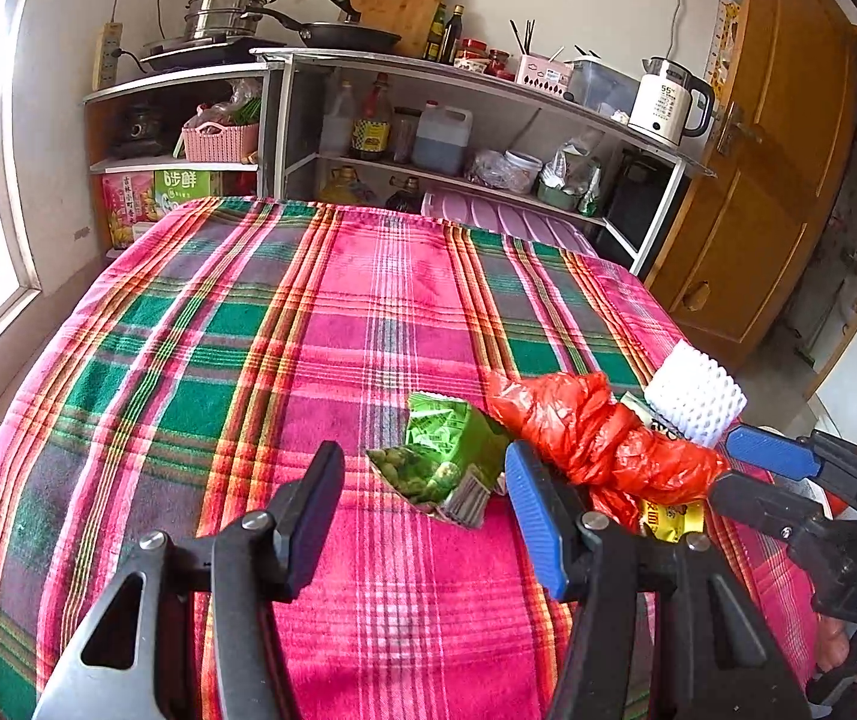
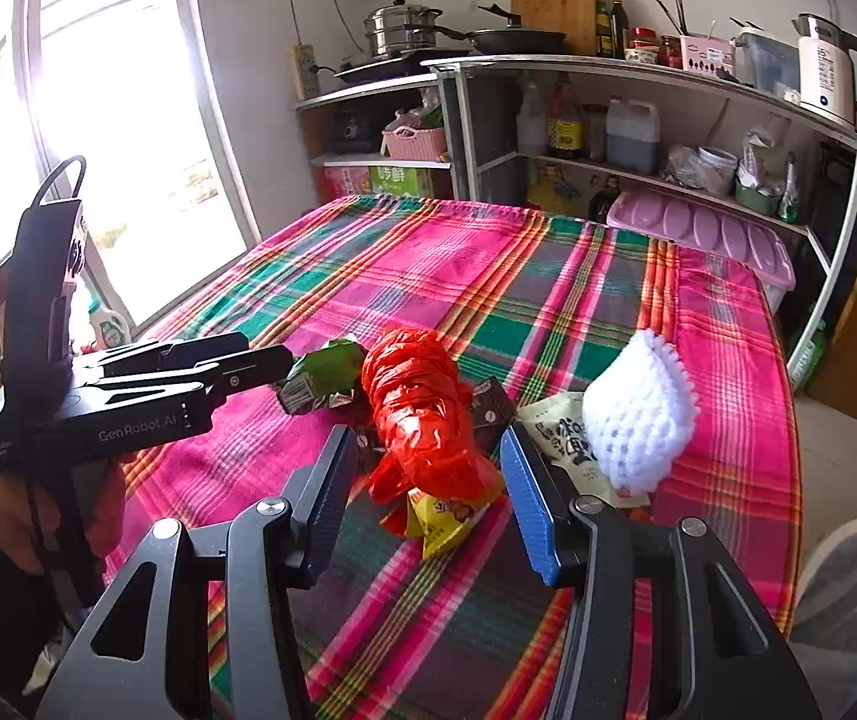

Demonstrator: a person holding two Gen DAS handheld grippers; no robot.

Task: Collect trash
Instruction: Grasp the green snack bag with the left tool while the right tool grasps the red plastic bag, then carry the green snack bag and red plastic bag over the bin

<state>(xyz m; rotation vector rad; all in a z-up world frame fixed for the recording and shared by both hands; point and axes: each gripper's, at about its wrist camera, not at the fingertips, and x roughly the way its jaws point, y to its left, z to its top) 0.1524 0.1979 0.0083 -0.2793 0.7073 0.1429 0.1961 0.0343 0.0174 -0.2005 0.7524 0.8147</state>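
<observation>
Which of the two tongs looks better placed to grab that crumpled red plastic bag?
The right tongs. The red bag sits directly ahead of their open jaws. The left tongs point at the green snack packet, with the bag off to their side.

I can read "GenRobot.AI" on the left gripper (image 2: pixel 254 369) body, "DAS" on the right gripper (image 1: pixel 746 468) housing, and "55" on the white kettle (image 1: pixel 668 102).

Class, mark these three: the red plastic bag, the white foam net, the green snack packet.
red plastic bag (image 2: pixel 422 414), right wrist view, crumpled middle.
white foam net (image 2: pixel 638 414), right wrist view, mesh centre.
green snack packet (image 1: pixel 443 450), left wrist view, printed front.
</observation>
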